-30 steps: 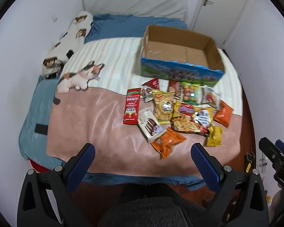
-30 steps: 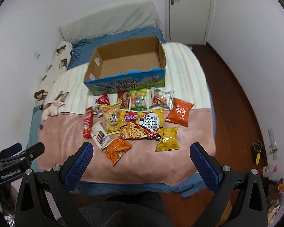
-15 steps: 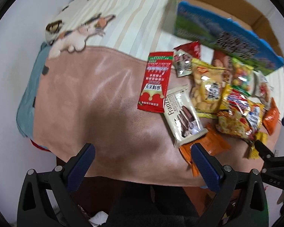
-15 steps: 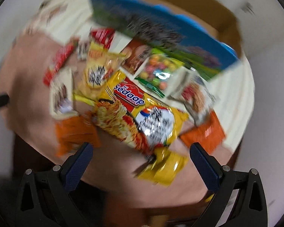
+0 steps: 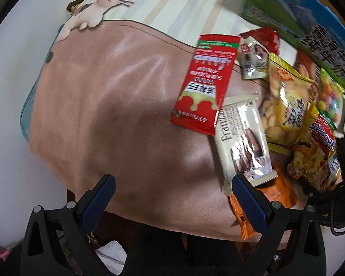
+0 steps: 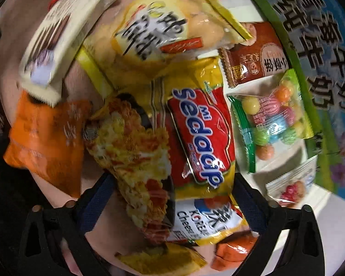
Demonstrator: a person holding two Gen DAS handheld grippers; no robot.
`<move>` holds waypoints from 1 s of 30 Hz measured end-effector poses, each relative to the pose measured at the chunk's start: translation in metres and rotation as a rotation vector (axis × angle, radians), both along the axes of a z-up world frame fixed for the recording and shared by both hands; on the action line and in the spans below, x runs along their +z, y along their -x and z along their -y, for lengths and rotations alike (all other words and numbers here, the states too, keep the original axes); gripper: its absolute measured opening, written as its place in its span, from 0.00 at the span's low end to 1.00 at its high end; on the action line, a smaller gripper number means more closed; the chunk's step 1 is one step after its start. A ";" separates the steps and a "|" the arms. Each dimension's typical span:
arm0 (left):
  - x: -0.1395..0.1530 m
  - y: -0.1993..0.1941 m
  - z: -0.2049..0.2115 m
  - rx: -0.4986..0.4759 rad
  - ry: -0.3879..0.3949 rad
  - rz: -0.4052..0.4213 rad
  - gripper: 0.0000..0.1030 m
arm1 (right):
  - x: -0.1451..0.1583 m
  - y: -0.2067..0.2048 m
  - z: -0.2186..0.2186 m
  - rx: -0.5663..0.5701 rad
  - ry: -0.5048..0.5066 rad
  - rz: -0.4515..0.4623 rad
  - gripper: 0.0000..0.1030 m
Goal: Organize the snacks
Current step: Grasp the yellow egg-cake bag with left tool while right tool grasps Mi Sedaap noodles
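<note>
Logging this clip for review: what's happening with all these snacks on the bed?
A person holds a gripper in each hand over snack packets on a blanket, beside a cardboard box. The right gripper, jaws just narrowing, straddles the Mi Sedaap noodle packet. The left gripper is open over bare blanket, holding nothing.

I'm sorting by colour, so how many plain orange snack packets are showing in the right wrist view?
2. One orange packet lies at left, under the white wafer pack. A second orange packet peeks from beneath the Sedaap noodle pack at the bottom. Others may be hidden.
</note>
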State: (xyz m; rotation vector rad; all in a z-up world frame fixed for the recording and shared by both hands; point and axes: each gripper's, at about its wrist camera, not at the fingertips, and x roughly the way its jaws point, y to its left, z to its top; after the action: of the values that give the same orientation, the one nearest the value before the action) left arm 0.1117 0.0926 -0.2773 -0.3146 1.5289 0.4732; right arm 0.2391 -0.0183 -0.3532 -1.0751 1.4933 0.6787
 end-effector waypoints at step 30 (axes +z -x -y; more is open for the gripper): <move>-0.068 -0.141 0.030 -0.260 0.260 0.070 0.74 | 0.080 -0.031 0.142 -1.169 -0.436 0.022 0.97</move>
State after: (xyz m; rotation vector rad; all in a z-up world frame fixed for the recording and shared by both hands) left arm 0.2532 0.0623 -0.3451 -0.3244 1.5383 0.0576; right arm 0.2706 -0.1604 -0.2734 0.1934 1.5505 0.1182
